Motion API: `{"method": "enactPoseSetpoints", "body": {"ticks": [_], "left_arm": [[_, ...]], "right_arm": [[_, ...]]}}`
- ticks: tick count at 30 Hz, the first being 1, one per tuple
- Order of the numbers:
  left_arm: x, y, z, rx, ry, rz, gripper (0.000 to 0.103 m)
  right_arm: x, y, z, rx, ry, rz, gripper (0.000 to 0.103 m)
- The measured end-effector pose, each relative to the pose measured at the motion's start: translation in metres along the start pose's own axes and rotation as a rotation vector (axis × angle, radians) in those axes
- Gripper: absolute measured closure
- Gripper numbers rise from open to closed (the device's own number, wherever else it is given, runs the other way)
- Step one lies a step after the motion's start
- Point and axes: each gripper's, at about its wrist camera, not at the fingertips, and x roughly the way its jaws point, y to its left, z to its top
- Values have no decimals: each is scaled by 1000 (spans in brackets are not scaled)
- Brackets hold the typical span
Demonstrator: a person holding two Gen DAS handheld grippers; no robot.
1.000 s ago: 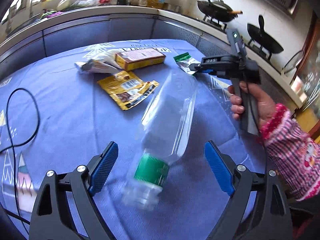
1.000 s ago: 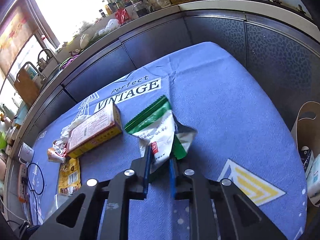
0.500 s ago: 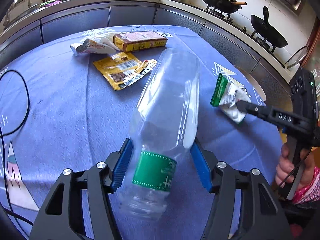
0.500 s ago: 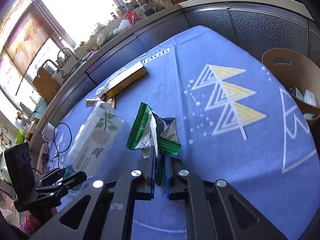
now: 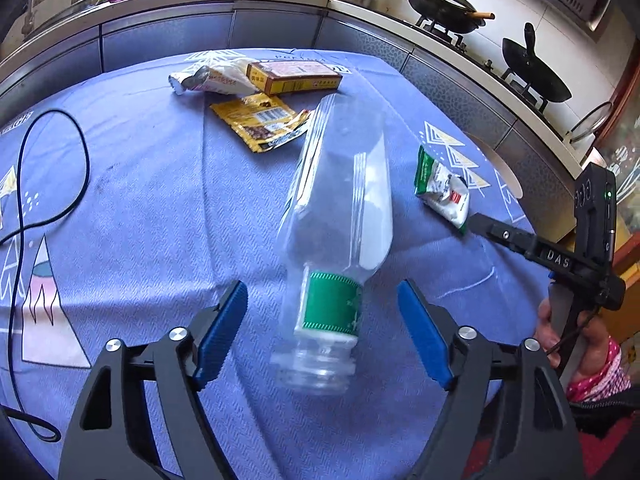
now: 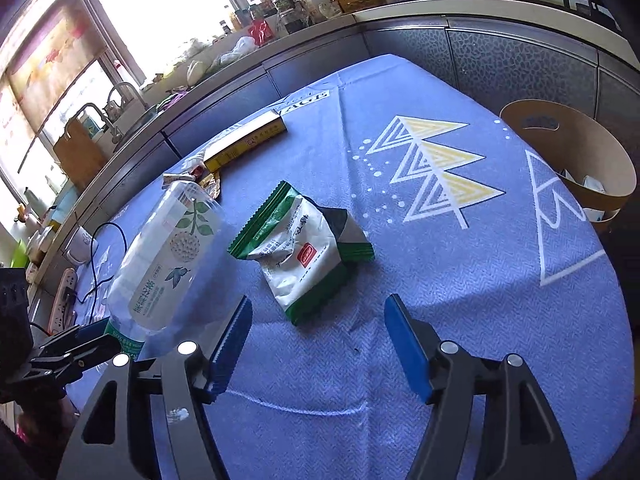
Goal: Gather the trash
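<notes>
Left gripper (image 5: 320,320): spread wide — holding nothing.
Bottle (image 5: 340,216): between its fingers, long axis pointing straight ahead, neck nearest.
Right gripper (image 6: 318,344): spread wide, empty.
Wrapper (image 6: 304,252): on tablecloth (image 6: 460,280) just ahead — bin (image 6: 600,160) beyond, rightward.

Clear bottle (image 5: 340,216) with green label; green-white wrapper (image 6: 304,252); blue cloth (image 6: 460,280) with yellow triangles; yellow packet (image 5: 262,120).

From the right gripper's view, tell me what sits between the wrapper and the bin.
Nothing visible: only bare tablecloth lies between the wrapper and the bin beyond the table's edge. The right gripper is open just short of the wrapper.
</notes>
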Motion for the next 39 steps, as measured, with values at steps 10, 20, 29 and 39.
{"method": "enactPoseSetpoints", "body": {"ticks": [10,20,29,39], "left_arm": [[25,-15,13,1,39,126,25],[28,-4,7,-32,57,133,25],[30,0,5,-43,63,123,25],[29,-2,3,-39,65,116,20]], "right_arm": [[0,1,-2,4,2,1,33],[8,10,2,-6,2,-29,33],[8,11,2,-11,3,-44,33],[8,11,2,-11,-1,-40,33]]}}
